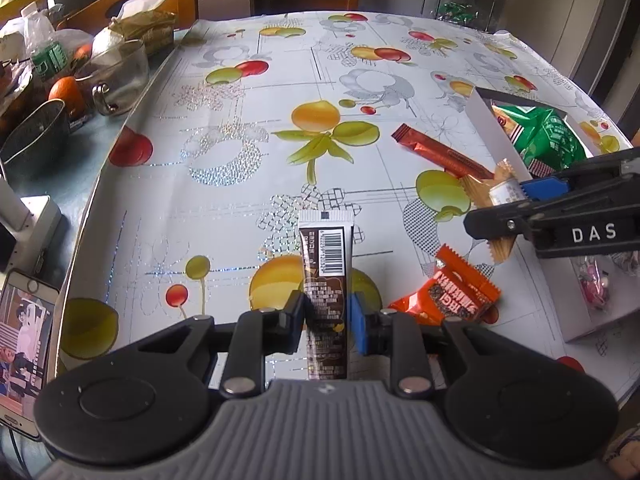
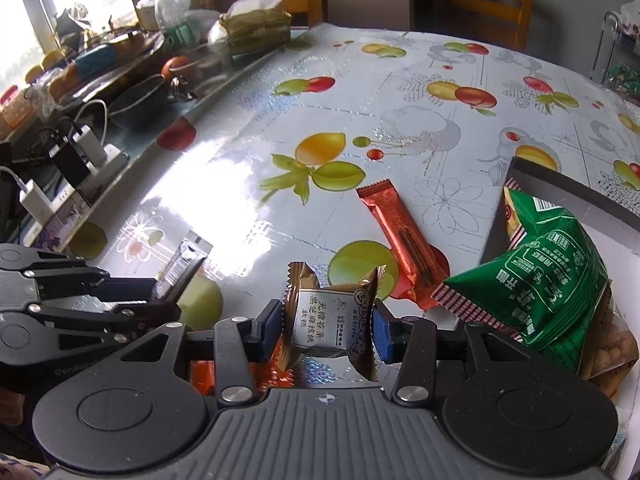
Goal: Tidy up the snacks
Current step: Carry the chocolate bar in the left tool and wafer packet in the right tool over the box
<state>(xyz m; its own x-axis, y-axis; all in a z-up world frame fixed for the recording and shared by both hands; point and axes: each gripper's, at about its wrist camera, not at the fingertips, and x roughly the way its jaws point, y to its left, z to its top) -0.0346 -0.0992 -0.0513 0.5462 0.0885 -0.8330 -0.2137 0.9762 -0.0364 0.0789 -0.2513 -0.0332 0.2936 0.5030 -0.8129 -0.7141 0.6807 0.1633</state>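
Note:
My left gripper (image 1: 329,322) is shut on a brown chocolate stick with a barcode (image 1: 326,276), which points away from me just above the fruit-print tablecloth (image 1: 240,120). In the right wrist view the same gripper (image 2: 176,292) and stick (image 2: 188,260) show at the left. My right gripper (image 2: 328,334) has its blue pads pressed on a gold-wrapped snack with a white label (image 2: 330,324), beside the white box (image 1: 492,136). A green bag (image 2: 548,292) lies in that box. On the cloth lie a long red-brown stick (image 2: 404,236) and an orange packet (image 1: 452,296).
Left of the cloth the table edge holds a glass bowl (image 1: 120,72), oranges (image 1: 66,92), bags, a phone (image 1: 24,344) and chargers on a power strip (image 2: 80,152). Wooden chairs (image 2: 484,4) stand behind. Pink sweets (image 1: 596,284) lie in a near box compartment.

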